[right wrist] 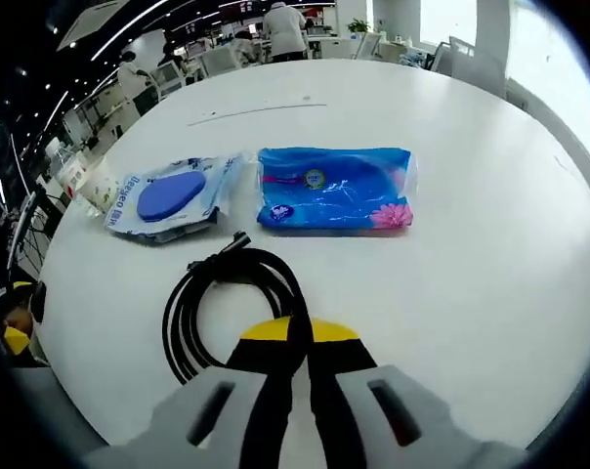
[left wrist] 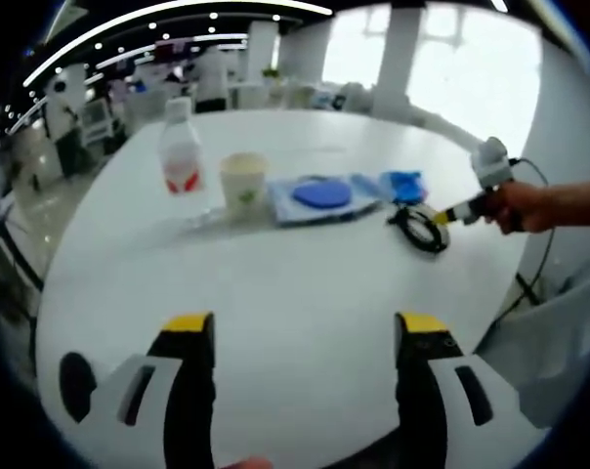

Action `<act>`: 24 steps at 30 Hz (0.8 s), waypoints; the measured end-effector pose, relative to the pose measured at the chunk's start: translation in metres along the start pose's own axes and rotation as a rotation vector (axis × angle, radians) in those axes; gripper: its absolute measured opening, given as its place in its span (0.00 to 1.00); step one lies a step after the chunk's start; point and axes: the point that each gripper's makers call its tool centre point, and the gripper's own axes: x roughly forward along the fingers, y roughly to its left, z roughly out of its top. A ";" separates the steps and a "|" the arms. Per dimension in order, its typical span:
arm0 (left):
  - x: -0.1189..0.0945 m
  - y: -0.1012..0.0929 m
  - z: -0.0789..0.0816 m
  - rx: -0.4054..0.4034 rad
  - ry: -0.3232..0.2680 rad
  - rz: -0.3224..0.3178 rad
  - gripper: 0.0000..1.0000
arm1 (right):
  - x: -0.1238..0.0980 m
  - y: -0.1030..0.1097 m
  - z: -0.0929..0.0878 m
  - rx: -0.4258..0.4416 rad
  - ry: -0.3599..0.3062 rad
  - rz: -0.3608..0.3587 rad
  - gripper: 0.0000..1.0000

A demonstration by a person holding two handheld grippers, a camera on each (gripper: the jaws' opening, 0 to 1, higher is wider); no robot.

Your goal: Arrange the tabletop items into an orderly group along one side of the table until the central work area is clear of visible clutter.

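White worktop (right wrist: 490,244). Black coiled cable (right wrist: 231,303). Bright blue packet (right wrist: 334,189) with a pink flower and a small round emblem. Pale blue pouch (right wrist: 168,198) with a deep blue oval. Clear bottle (left wrist: 181,156) with white cap and red-and-white label. Cream cup (left wrist: 243,180) with a green mark. Tongs (left wrist: 305,337) black, tipped yellow, on white bodies.

A round white table (left wrist: 275,293) carries a bottle (left wrist: 181,156), a paper cup (left wrist: 243,181), two blue packets (right wrist: 168,198) (right wrist: 334,188) and a coiled black cable (right wrist: 231,293) near mid-frame.
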 end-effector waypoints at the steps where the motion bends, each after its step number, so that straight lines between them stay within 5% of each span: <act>1: 0.000 -0.001 0.000 0.001 0.000 -0.001 0.72 | -0.002 0.000 0.000 -0.010 -0.008 0.003 0.04; 5: 0.000 -0.002 0.000 0.003 0.001 -0.007 0.72 | -0.006 0.006 0.018 -0.115 -0.100 0.042 0.10; 13: 0.001 -0.008 -0.002 0.022 0.008 -0.022 0.72 | 0.008 0.013 0.025 -0.324 -0.034 0.075 0.20; 18: 0.001 -0.010 0.000 0.036 0.007 -0.027 0.72 | 0.020 0.017 0.023 -0.363 -0.002 0.088 0.19; 24: -0.002 -0.003 0.000 0.014 0.000 -0.007 0.71 | 0.024 0.009 0.018 -0.291 0.020 0.061 0.15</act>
